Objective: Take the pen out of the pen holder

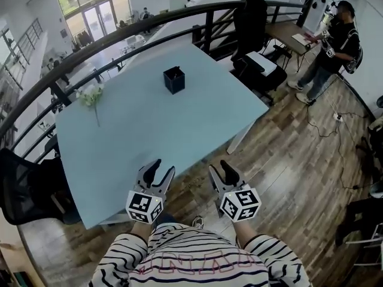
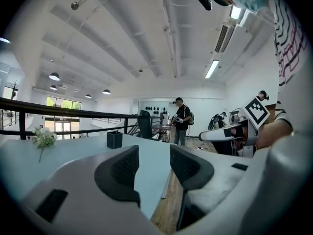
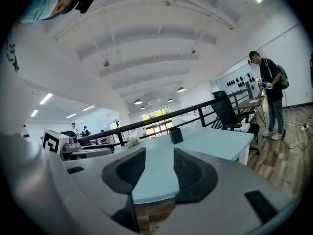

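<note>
both tongs hang open and empty over the near edge of the worktop [image 1: 149,130]: left tongs [image 1: 164,167] and right tongs [image 1: 219,168] side by side, jaws apart with nothing between them. the task looks not yet begun; this is the reach. the pen holder [image 1: 174,80], a small black square cup, stands upright toward the far side, well apart from both tongs. the pen is too small to make out in any view. the next move, as i judge it, is to carry one pair forward, come down over the holder's mouth, and perhaps steady the cup with the other. a flower sprig [image 1: 91,95] lies off to the left, out of the path. a railing [image 1: 119,37] runs behind, and a person [image 1: 336,43] stands well off at the right.
</note>
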The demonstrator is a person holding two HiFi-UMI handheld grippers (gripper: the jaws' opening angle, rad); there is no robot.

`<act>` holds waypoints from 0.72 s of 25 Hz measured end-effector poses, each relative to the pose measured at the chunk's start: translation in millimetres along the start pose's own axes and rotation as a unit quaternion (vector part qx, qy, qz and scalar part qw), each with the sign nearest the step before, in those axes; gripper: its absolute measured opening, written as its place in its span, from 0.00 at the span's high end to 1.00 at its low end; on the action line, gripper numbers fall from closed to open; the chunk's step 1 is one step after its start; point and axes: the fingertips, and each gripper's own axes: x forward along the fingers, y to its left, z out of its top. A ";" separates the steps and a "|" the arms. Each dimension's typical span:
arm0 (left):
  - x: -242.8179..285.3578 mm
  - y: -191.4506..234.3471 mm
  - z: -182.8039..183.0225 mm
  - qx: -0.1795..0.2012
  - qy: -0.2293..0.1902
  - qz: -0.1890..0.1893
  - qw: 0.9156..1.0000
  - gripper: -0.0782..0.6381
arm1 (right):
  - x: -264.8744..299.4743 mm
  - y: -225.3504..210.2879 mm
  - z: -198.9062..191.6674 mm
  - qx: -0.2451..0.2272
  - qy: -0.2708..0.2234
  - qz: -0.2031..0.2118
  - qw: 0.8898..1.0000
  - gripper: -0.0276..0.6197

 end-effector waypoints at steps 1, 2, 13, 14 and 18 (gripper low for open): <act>4.3 -1.9 0.2 0.001 0.001 0.003 1.000 0.65 | 1.3 -5.5 1.1 -0.001 0.002 0.003 1.000 0.69; 8.0 -3.0 0.5 0.002 0.002 0.006 1.000 0.65 | 3.0 -10.5 2.0 -0.001 0.003 0.005 1.000 0.69; 56.2 30.8 11.2 -0.006 0.004 0.029 1.000 0.65 | 54.6 -40.4 17.3 0.004 0.007 0.022 1.000 0.69; 62.4 35.4 13.0 -0.008 0.003 0.028 1.000 0.65 | 61.7 -42.9 19.5 0.004 0.009 0.021 1.000 0.69; 86.0 60.5 25.4 -0.010 -0.008 0.026 1.000 0.65 | 95.4 -49.9 32.4 -0.002 0.009 0.023 1.000 0.69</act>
